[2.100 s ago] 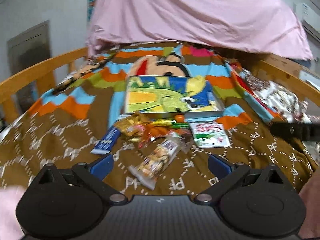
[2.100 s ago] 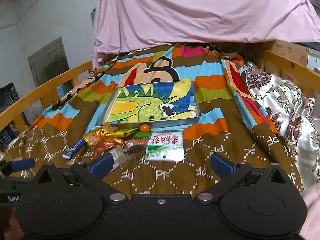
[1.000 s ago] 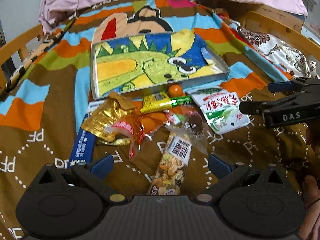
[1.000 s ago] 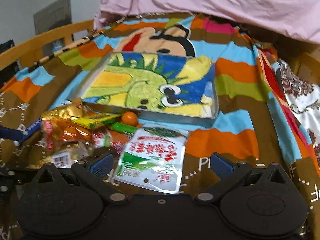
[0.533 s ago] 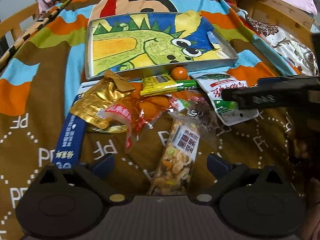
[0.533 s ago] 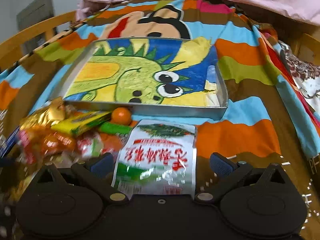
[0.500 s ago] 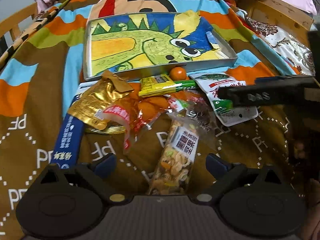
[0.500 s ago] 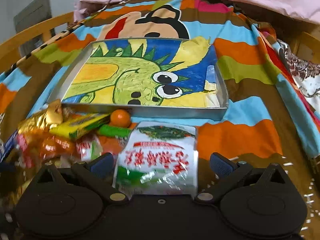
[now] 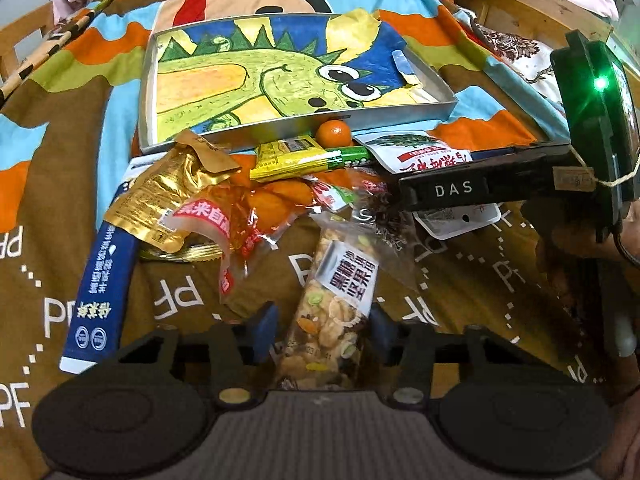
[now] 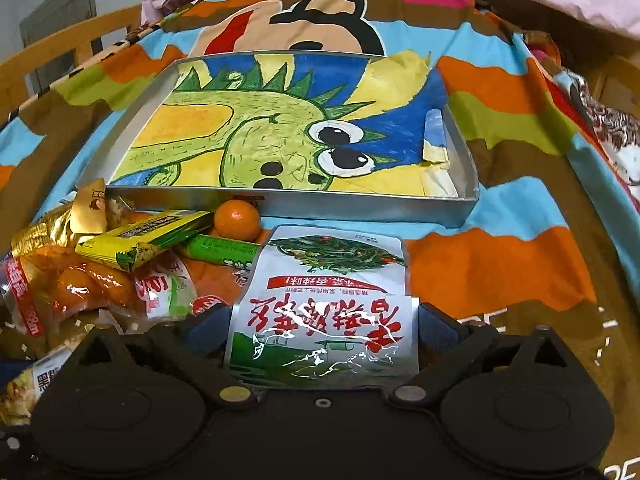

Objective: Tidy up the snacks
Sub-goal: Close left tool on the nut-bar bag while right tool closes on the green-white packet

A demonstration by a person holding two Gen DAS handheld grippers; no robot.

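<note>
The left gripper [image 9: 322, 322] sits at the bottom middle of the left wrist view. Its blue pads [image 9: 267, 322] have just been closing, and now they squeeze the near end of the nut bag [image 9: 334, 312], a clear long bag with nuts inside. The nut bag runs up from the pads toward the middle of the frame. In the right wrist view, the right gripper [image 10: 320, 328] is at the bottom middle, and its pads press both sides of the white pouch [image 10: 326, 308], which has red letters and a green picture. So each tool is grasping one snack. The other snacks lie in a pile on the blanket [image 9: 72, 128]. In the left wrist view the gold bag [image 9: 160, 196] is at middle left, with the blue stick [image 9: 102, 292] below it at lower left. The orange bag [image 9: 248, 216] is in the middle, touching the gold bag. The yellow bar [image 9: 292, 158] lies just above it, and the small orange [image 9: 333, 133] sits right against the front wall of the tray [image 9: 400, 114]. The tray fills the upper middle of both views. It has a green dinosaur drawing [image 10: 260, 128] lying flat inside it. The right gripper shows from the side at the right of the left wrist view, black with a green light [image 9: 601, 83].
</note>
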